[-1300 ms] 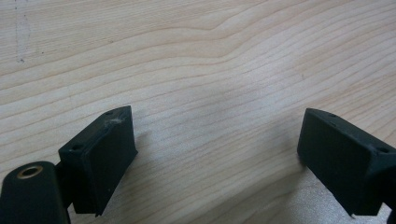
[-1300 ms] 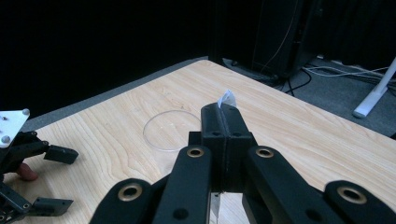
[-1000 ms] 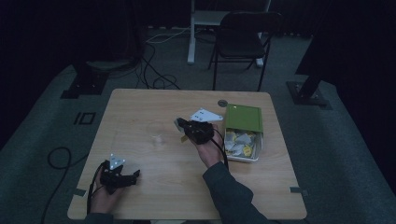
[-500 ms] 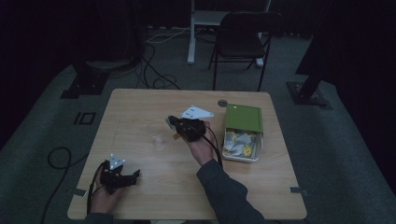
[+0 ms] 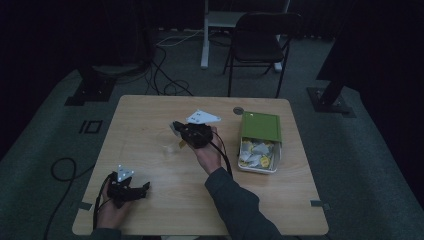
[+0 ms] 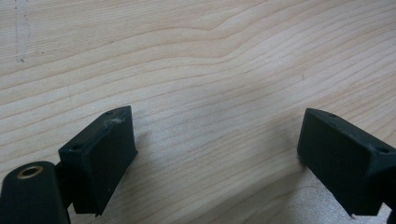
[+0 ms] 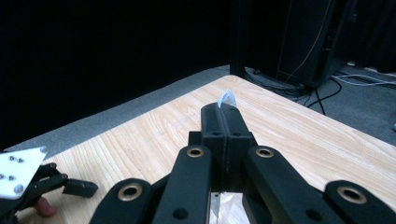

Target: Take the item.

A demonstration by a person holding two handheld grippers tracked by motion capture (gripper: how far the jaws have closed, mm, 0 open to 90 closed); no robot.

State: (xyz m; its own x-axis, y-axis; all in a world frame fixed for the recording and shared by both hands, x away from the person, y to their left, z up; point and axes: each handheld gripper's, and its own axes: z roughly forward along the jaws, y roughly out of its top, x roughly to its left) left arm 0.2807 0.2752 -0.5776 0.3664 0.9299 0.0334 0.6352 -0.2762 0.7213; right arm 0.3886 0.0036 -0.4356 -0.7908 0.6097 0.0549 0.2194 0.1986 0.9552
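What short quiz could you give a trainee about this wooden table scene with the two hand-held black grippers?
1. True or false: the left gripper has its jaws apart over bare wood.
2. What sticks out past the right gripper? A) a clear plastic wrapper B) a metal spoon C) a red pen
3. What colour is the raised lid of the open box of small packets, near the light wooden table edge?

Key: 1 true; 2 A; 3 green.

Right gripper carries a packet leftward

The right gripper [image 5: 176,127], jaws clamped on a small pale packet [image 7: 227,98], has moved from beside the green box [image 5: 259,128] toward the frame's middle; its hand [image 5: 209,155] and forearm swung left too.
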